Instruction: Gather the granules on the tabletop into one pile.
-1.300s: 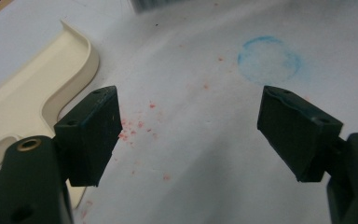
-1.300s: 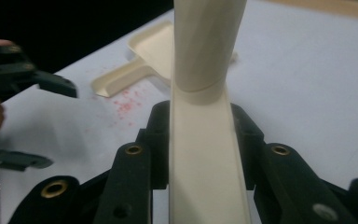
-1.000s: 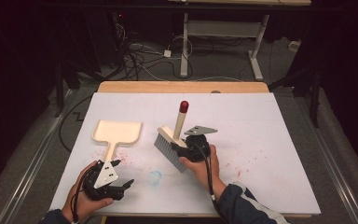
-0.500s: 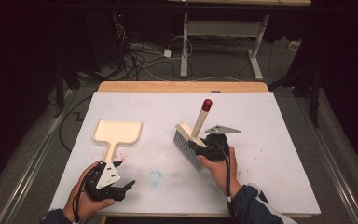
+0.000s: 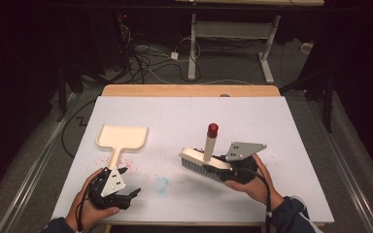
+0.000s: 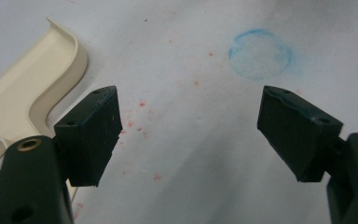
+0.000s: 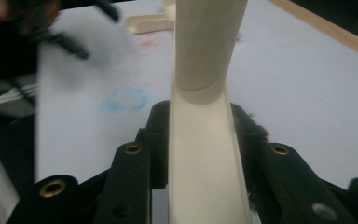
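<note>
Right gripper (image 5: 226, 171) clamped on the brush (image 5: 205, 160): smooth cream back, round handle, red cap, grey bristles, lifted over mid-table. Left gripper (image 5: 126, 193) spread wide, empty, beside the flat cream dustpan (image 5: 122, 139). Up close: red specks (image 6: 142, 103), blue chalky ring (image 6: 260, 54).

No readable text — no labels, brands or numbers.

What I can't make out

My cream plastic brush (image 7: 204, 154) is cropped top and bottom; my other claw (image 7: 51, 28) is a blur.
</note>
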A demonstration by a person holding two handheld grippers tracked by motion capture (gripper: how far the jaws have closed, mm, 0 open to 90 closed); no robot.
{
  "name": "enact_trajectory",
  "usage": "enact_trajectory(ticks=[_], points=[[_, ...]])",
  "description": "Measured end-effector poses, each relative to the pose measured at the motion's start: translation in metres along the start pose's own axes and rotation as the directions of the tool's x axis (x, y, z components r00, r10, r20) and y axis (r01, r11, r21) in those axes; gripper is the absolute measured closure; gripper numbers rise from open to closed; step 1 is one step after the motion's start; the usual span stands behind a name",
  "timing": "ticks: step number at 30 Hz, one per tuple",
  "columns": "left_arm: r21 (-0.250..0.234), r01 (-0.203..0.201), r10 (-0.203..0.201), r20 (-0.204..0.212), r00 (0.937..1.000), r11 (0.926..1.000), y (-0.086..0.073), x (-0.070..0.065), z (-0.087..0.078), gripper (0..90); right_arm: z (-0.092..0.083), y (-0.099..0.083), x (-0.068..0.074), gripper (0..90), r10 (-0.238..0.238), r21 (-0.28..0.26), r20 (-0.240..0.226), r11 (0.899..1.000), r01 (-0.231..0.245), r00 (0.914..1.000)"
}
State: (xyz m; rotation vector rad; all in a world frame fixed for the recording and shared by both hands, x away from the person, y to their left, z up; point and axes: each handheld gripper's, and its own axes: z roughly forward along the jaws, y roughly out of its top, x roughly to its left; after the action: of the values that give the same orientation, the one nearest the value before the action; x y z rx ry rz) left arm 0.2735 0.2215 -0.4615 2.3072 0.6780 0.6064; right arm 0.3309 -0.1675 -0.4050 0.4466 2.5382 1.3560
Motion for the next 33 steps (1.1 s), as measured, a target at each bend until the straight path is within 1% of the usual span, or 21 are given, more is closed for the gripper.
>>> enact_trajectory(ticks=[1, 2, 3, 4, 7, 9, 10, 11, 13, 14, 17, 19, 21, 22, 25, 26, 27, 28, 30, 31, 33], points=[[0.001, 0.000, 0.000, 0.000, 1.0000, 1.0000, 0.000, 0.000, 0.000, 21.3, -0.002, -0.004, 0.002, 67.6, -0.030, 0.004, -0.041, 1.000, 0.030, 0.9987], [0.002, -0.001, 0.001, 0.000, 1.0000, 1.0000, 0.000, 0.000, 0.001, 21.3, -0.004, -0.007, 0.004, 67.7, -0.063, 0.014, -0.073, 0.998, 0.064, 0.9953], [0.003, -0.002, 0.002, 0.000, 1.0000, 1.0000, 0.000, 0.000, 0.001, 21.3, -0.004, -0.011, 0.006, 67.7, -0.092, 0.024, -0.099, 0.995, 0.094, 0.9909], [0.003, -0.003, 0.003, 0.001, 1.0000, 1.0000, 0.000, 0.000, 0.001, 21.3, -0.004, -0.014, 0.007, 67.6, -0.114, 0.035, -0.114, 0.992, 0.119, 0.9869], [0.005, -0.007, 0.007, 0.002, 1.0000, 1.0000, 0.001, -0.001, 0.001, 21.3, -0.003, -0.023, 0.004, 67.6, -0.151, 0.059, -0.164, 0.985, 0.163, 0.9748], [0.008, -0.009, 0.009, 0.003, 1.0000, 0.9999, 0.001, -0.001, 0.002, 21.3, 0.000, -0.027, -0.004, 67.6, -0.169, 0.047, -0.197, 0.982, 0.181, 0.9658], [0.010, -0.011, 0.011, 0.005, 0.9999, 0.9999, 0.001, -0.001, 0.002, 21.3, 0.002, -0.028, -0.008, 67.6, -0.172, 0.044, -0.201, 0.982, 0.184, 0.9644], [0.012, -0.013, 0.013, 0.006, 0.9999, 0.9998, 0.001, -0.001, 0.003, 21.3, 0.004, -0.029, -0.013, 67.6, -0.173, 0.034, -0.202, 0.982, 0.184, 0.9638], [0.013, -0.014, 0.014, 0.010, 0.9999, 0.9998, 0.001, -0.001, 0.004, 21.3, 0.007, -0.027, -0.024, 67.5, -0.172, 0.036, -0.199, 0.982, 0.183, 0.9647], [0.014, -0.014, 0.014, 0.010, 0.9999, 0.9998, 0.001, -0.001, 0.004, 21.3, 0.010, -0.026, -0.031, 67.5, -0.186, 0.032, -0.197, 0.980, 0.196, 0.9626], [0.017, -0.014, 0.014, 0.012, 0.9998, 0.9998, 0.002, -0.001, 0.005, 21.3, 0.018, -0.023, -0.046, 67.4, -0.172, 0.028, -0.189, 0.983, 0.180, 0.9669], [0.019, -0.014, 0.013, 0.014, 0.9998, 0.9997, 0.002, -0.002, 0.006, 21.3, 0.023, -0.021, -0.052, 67.4, -0.168, 0.024, -0.187, 0.984, 0.176, 0.9679], [0.022, -0.014, 0.014, 0.015, 0.9998, 0.9997, 0.001, -0.002, 0.006, 21.3, 0.029, -0.018, -0.056, 67.4, -0.160, 0.021, -0.176, 0.986, 0.167, 0.9711], [0.022, -0.014, 0.014, 0.014, 0.9998, 0.9997, 0.001, -0.002, 0.006, 21.3, 0.030, -0.017, -0.057, 67.5, -0.162, 0.019, -0.178, 0.986, 0.168, 0.9706], [0.022, -0.012, 0.012, 0.014, 0.9998, 0.9997, 0.001, -0.002, 0.006, 21.3, 0.034, -0.014, -0.057, 67.7, -0.165, 0.011, -0.144, 0.986, 0.168, 0.9758], [0.021, -0.011, 0.011, 0.013, 0.9998, 0.9997, 0.000, -0.002, 0.005, 21.3, 0.035, -0.013, -0.057, 67.7, -0.167, 0.013, -0.122, 0.985, 0.170, 0.9783], [0.020, -0.012, 0.011, 0.014, 0.9998, 0.9997, 0.000, -0.002, 0.005, 21.3, 0.034, -0.012, -0.058, 67.7, -0.160, 0.008, -0.119, 0.987, 0.162, 0.9799], [0.019, -0.013, 0.013, 0.013, 0.9998, 0.9997, 0.000, -0.002, 0.005, 21.3, 0.032, -0.011, -0.058, 67.7, -0.154, -0.006, -0.123, 0.988, 0.155, 0.9803], [0.016, -0.009, 0.009, 0.011, 0.9999, 0.9998, 0.000, -0.002, 0.004, 21.3, 0.027, -0.010, -0.057, 67.7, -0.147, -0.027, -0.116, 0.989, 0.145, 0.9824], [0.013, -0.007, 0.007, 0.010, 0.9999, 0.9999, 0.000, -0.002, 0.003, 21.3, 0.024, -0.009, -0.056, 67.7, -0.149, -0.035, -0.107, 0.989, 0.146, 0.9830], [0.012, -0.009, 0.009, 0.007, 0.9999, 0.9999, 0.000, -0.001, 0.002, 21.3, 0.017, -0.008, -0.054, 67.7, -0.138, -0.050, -0.070, 0.990, 0.135, 0.9879]])
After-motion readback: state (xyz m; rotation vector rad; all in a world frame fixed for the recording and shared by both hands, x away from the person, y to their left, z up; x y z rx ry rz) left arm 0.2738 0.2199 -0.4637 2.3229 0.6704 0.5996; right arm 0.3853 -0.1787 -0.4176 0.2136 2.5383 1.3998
